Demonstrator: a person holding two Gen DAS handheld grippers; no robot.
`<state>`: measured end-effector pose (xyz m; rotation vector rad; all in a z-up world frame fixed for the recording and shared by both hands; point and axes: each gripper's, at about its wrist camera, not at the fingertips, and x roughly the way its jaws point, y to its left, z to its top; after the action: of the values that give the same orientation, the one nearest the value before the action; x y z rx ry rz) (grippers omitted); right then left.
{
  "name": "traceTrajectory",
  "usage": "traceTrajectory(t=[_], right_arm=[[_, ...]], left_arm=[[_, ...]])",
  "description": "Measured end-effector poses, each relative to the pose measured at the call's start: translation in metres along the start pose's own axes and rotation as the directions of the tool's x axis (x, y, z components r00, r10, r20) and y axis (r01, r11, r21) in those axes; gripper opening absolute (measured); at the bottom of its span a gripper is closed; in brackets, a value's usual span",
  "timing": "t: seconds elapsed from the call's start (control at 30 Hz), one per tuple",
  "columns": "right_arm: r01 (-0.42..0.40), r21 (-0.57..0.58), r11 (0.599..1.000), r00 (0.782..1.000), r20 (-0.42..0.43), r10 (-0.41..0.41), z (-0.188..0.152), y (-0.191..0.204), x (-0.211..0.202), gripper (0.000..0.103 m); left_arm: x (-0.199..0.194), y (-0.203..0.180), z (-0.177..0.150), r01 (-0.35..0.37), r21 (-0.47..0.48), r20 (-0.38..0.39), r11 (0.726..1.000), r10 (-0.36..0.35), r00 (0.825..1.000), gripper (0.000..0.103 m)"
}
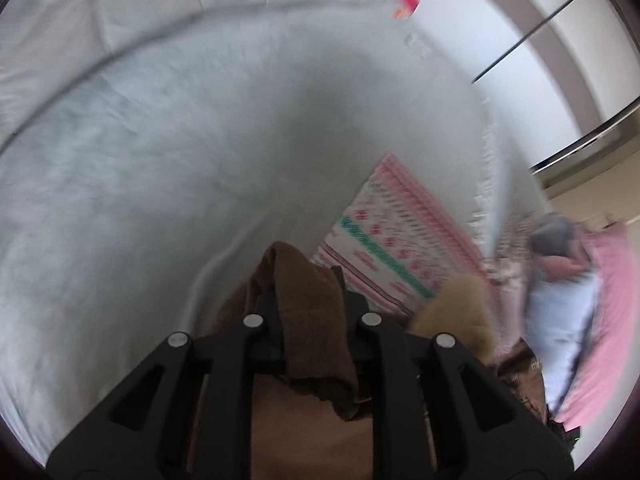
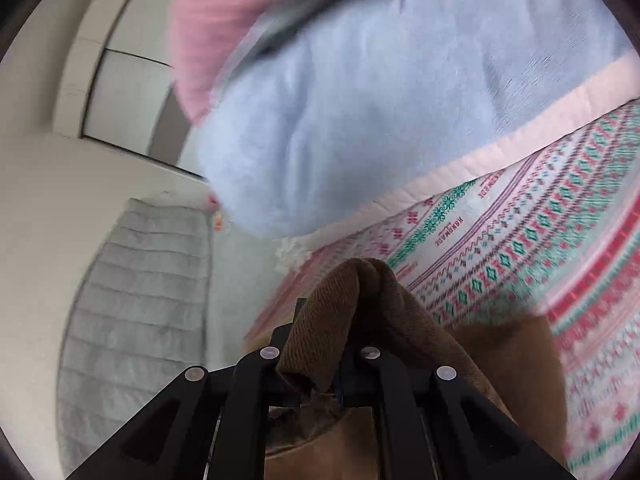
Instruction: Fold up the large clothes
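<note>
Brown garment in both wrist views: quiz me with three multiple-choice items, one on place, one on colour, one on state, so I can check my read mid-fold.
1. In the right wrist view, what lies just beyond the brown garment?
A. a patterned blanket
B. a wooden floor
C. a metal tray

2. What colour is the pillow above that blanket?
A. green
B. black
C. pale blue

3. How does the left claw stand?
A. wide open, holding nothing
B. shut on the garment
C. shut on the pillow

Answers: 1 A, the pink and green pattern runs right behind the cloth. 2 C, the fuzzy pillow reads pale blue. 3 B, brown cloth bunches up between the near-closed fingers.
</note>
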<state>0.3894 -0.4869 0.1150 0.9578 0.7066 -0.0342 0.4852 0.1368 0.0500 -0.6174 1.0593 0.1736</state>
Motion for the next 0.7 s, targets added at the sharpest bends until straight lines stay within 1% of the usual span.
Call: traceTrajectory(t=[0.03,0.07,0.1,0.13,0.2,0.27,0.3,0.33,0.37,0.43,0.47,0.5,0.53,0.57,0.6,0.63,0.67,0.7], right_arm=[[0.044,0.002,0.999,0.999,-0.006,-0.044,0.001,-0.007,0.019,0.009],[0.096,0.014,0.995,0.995,-0.013,-0.096,0.003,-0.017,0.040,0.009],[0.128,0.036,0.991,0.991,-0.027,-0.127,0.003,-0.028,0.052,0.010],[0.155,0.066,0.986,0.987,-0.049,-0.152,0.003,-0.039,0.063,0.011],[0.165,0.092,0.982,0.984,-0.085,-0.157,0.003,-0.055,0.075,0.012],[0.145,0.032,0.989,0.984,-0.106,-0.141,0.006,-0.054,0.075,0.013],[0.131,0.008,0.991,0.986,-0.108,-0.129,0.009,-0.050,0.072,0.015],[0.111,-0.016,0.994,0.988,-0.109,-0.112,0.012,-0.046,0.067,0.016],[0.090,-0.042,0.995,0.990,-0.108,-0.094,0.015,-0.039,0.057,0.019],[0.078,-0.092,0.993,0.990,-0.107,-0.087,0.018,-0.024,0.044,0.028],[0.071,-0.123,0.990,0.991,-0.108,-0.084,0.020,-0.020,0.037,0.035],[0.084,-0.173,0.981,0.991,-0.083,-0.100,0.021,-0.014,0.027,0.047],[0.151,-0.240,0.959,0.987,-0.009,-0.158,0.021,-0.008,0.012,0.053],[0.228,-0.295,0.928,0.973,0.081,-0.214,0.018,-0.004,-0.004,0.062],[0.268,-0.326,0.907,0.963,0.132,-0.236,0.017,-0.007,-0.013,0.066],[0.297,-0.366,0.882,0.953,0.177,-0.247,0.014,-0.006,-0.019,0.068],[0.303,-0.408,0.861,0.951,0.185,-0.247,0.011,-0.006,-0.018,0.068],[0.290,-0.460,0.840,0.957,0.148,-0.249,0.006,-0.006,-0.010,0.068]], left_arm=[[0.021,-0.003,0.004,-0.035,0.006,-0.015,0.999,0.035,0.999,0.020],[0.039,-0.003,0.005,-0.055,0.005,-0.033,0.998,0.055,0.998,0.022],[0.051,-0.001,0.005,-0.059,-0.003,-0.049,0.998,0.059,0.997,0.026],[0.063,0.004,0.006,-0.048,-0.025,-0.071,0.999,0.046,0.996,0.027],[0.074,0.017,0.006,0.014,-0.066,-0.110,0.998,-0.021,0.994,0.039],[0.072,0.021,0.011,0.086,-0.049,-0.142,0.995,-0.092,0.986,0.045],[0.065,0.022,0.016,0.113,-0.034,-0.151,0.993,-0.117,0.982,0.045],[0.056,0.025,0.019,0.136,-0.028,-0.142,0.990,-0.138,0.980,0.045],[0.049,0.027,0.022,0.151,-0.032,-0.127,0.988,-0.154,0.980,0.047],[0.026,0.040,0.027,0.178,-0.063,-0.069,0.982,-0.182,0.981,0.058],[0.013,0.049,0.030,0.177,-0.079,-0.029,0.981,-0.180,0.983,0.067],[0.007,0.055,0.032,0.182,-0.082,-0.002,0.980,-0.183,0.983,0.070],[-0.002,0.062,0.034,0.190,-0.075,0.031,0.979,-0.188,0.982,0.070],[-0.006,0.067,0.034,0.189,-0.069,0.047,0.980,-0.186,0.981,0.071],[-0.009,0.072,0.032,0.180,-0.057,0.064,0.982,-0.176,0.982,0.072],[-0.006,0.074,0.029,0.156,-0.027,0.064,0.987,-0.154,0.986,0.072],[0.002,0.071,0.024,0.129,0.024,0.037,0.991,-0.130,0.991,0.072],[0.009,0.069,0.021,0.120,0.051,0.013,0.991,-0.121,0.993,0.073]])
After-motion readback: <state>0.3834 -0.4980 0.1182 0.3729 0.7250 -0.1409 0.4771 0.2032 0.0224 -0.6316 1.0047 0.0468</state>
